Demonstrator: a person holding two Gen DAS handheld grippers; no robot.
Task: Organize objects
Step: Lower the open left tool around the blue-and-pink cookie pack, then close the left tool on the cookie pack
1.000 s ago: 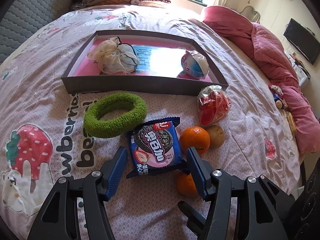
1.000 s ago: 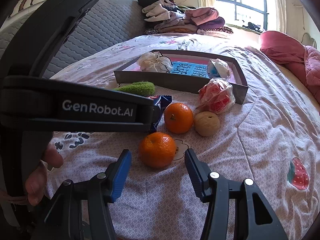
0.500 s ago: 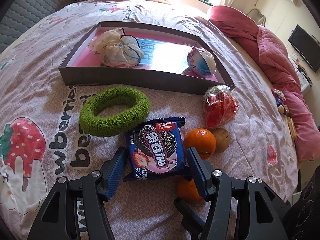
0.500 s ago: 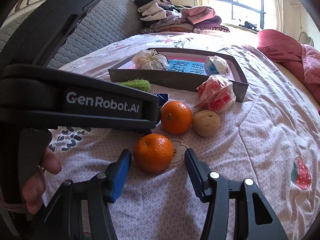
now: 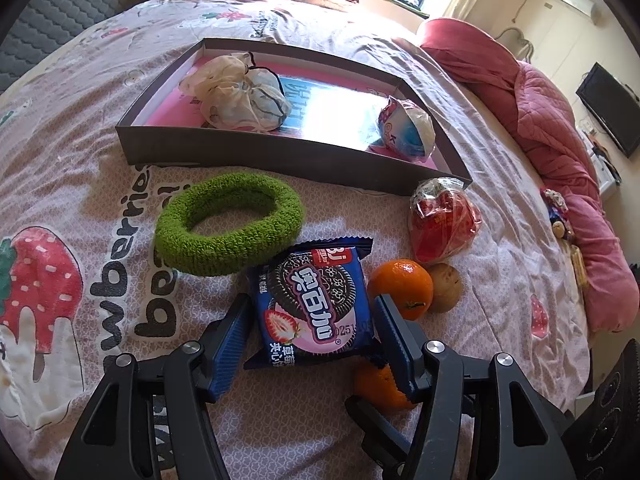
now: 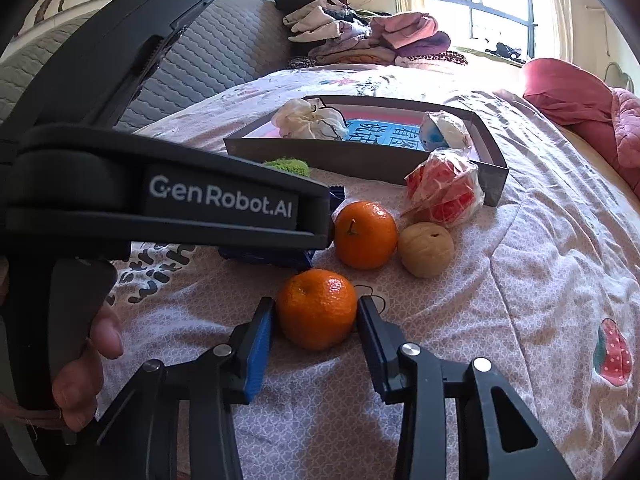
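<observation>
Two grippers are in play, each over its own target on the bedspread (image 5: 100, 92). My right gripper (image 6: 316, 320) is closing on the near tangerine (image 6: 316, 312); the fruit sits between the pads, which look to be just at its skin, though I cannot confirm firm contact. My left gripper (image 5: 312, 328) stands released, jaws wide on either side of the cookie packet (image 5: 316, 304), not pressing it.

Risks, in my judgement: the round tangerine could roll forward out of the closing pads on the soft quilt. The two tools sit close together, so lifting either may knock the other. The slick packet may slide or crumple if pinched off-centre.

Count: two tangerines, one walnut-like nut (image 6: 426, 248), one red wrapped bundle (image 6: 444, 192), one green scrunchie (image 5: 228, 228), one packet. The tray (image 5: 256, 150) holds two items already.
</observation>
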